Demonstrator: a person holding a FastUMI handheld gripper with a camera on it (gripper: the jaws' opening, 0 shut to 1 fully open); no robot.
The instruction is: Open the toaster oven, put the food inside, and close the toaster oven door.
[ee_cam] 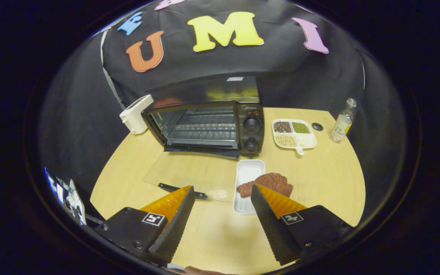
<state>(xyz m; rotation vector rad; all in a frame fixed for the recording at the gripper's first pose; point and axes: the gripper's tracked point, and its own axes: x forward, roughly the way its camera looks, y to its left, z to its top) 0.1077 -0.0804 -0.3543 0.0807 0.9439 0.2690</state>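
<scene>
Wooden table against a black cloth wall

A light wooden table stood before the black cloth wall, which hung in folds behind the table; the surroundings beside the table lay dim.

Toaster oven at 12 o'clock on table, door down; tray before it, meat overlapping tray's 3 o'clock rim; divided dish at 2 o'clock.
</scene>
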